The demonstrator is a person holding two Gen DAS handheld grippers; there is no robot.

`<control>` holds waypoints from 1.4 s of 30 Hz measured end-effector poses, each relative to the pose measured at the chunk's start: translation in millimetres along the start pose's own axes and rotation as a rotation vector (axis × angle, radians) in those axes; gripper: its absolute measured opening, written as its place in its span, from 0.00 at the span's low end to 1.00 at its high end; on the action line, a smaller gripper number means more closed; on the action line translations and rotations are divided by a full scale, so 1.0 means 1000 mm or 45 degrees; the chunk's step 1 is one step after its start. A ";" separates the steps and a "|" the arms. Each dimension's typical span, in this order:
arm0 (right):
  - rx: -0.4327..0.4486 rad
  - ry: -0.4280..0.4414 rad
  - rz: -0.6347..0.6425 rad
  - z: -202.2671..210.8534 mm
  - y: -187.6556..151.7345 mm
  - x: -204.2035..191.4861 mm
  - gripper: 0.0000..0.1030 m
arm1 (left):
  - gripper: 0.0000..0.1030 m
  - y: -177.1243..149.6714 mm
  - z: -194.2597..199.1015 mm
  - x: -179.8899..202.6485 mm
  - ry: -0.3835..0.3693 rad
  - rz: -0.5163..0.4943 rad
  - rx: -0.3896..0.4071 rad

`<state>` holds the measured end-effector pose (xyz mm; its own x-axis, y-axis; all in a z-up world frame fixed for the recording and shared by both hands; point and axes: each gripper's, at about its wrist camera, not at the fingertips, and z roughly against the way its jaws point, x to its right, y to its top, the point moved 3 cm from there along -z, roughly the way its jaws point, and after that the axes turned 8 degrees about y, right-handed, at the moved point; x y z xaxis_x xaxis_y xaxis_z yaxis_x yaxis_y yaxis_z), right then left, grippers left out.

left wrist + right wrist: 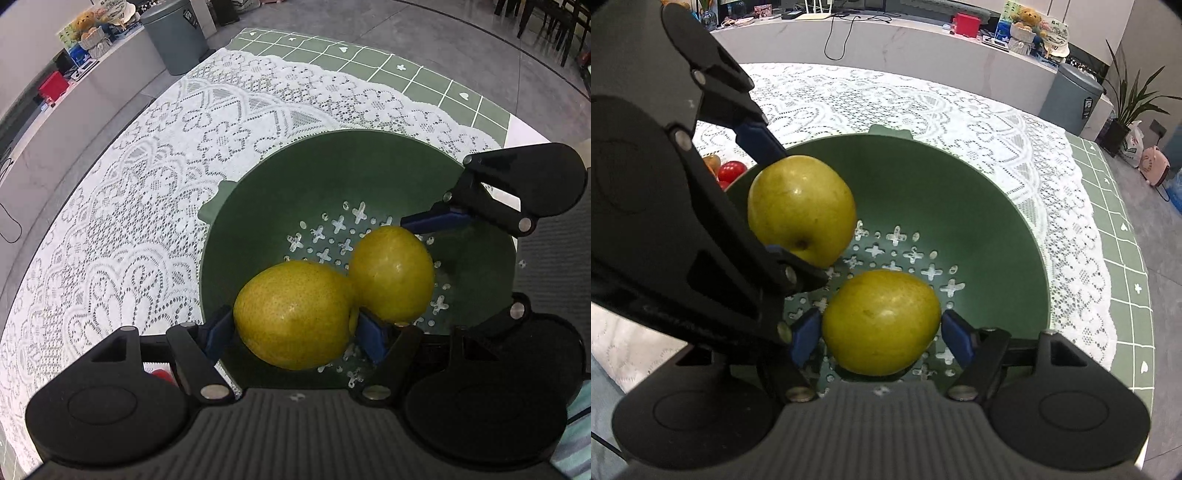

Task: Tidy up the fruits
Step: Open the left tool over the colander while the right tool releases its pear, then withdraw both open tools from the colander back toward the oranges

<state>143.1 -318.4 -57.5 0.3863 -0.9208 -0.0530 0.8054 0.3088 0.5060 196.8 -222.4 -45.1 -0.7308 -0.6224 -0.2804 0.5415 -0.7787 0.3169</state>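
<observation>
A green colander [258, 206] [997, 206] with cross-shaped holes stands on a white lace cloth. My left gripper [295, 332] is shut on a yellow-green pear [291, 314] and holds it over the bowl's near side. My right gripper [881, 332] is shut on a second yellow pear [881, 321], also inside the bowl. Each view shows the other gripper's pear: the right one in the left wrist view [393, 273], the left one in the right wrist view [801, 206]. The two pears nearly touch.
A red fruit [731, 170] and an orange-brown one [712, 161] lie left of the colander. The lace cloth [147, 206] covers a green checked mat [1123, 280]. A grey bin [177, 33] and a white counter [886, 40] stand beyond the table.
</observation>
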 end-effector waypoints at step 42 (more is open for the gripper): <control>0.316 -0.164 -0.126 0.072 -0.004 -0.018 0.93 | 0.86 -0.036 0.096 -0.031 0.104 0.332 0.404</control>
<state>100.2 -320.1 3.5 0.2381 -0.9712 -0.0110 0.6955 0.1626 0.6999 160.2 -167.2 39.3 -0.5440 -0.8095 -0.2208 0.5400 -0.5391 0.6464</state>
